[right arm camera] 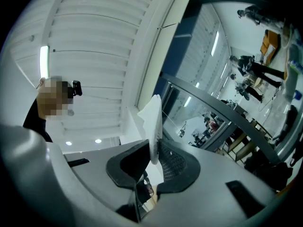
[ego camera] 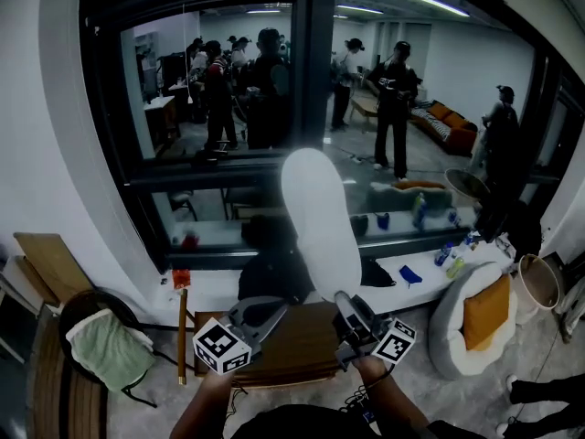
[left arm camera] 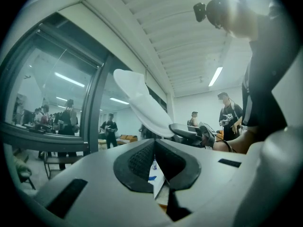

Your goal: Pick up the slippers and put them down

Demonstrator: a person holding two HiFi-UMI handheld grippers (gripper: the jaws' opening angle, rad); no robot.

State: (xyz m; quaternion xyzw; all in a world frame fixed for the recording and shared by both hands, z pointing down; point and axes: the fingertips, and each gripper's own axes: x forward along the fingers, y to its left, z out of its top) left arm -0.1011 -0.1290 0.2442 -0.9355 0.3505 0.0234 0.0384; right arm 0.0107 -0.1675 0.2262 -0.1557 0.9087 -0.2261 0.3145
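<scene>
**Spotter:** Where's the slipper?

**Me:** My right tongs (ego camera: 345,307) are clenched on the bottom edge of the white slipper (ego camera: 320,222). It stands up toward 12 o'clock above the wooden counter (ego camera: 302,350). My left tongs (ego camera: 265,316), at 9 o'clock from them, are pressed together on nothing.

**Spotter:** What worries you?

**Me:** I'm pinching one thin edge with the whole length above it. I reckon a quick tilt could swing it round or slide it free, and it would miss the counter.
</scene>
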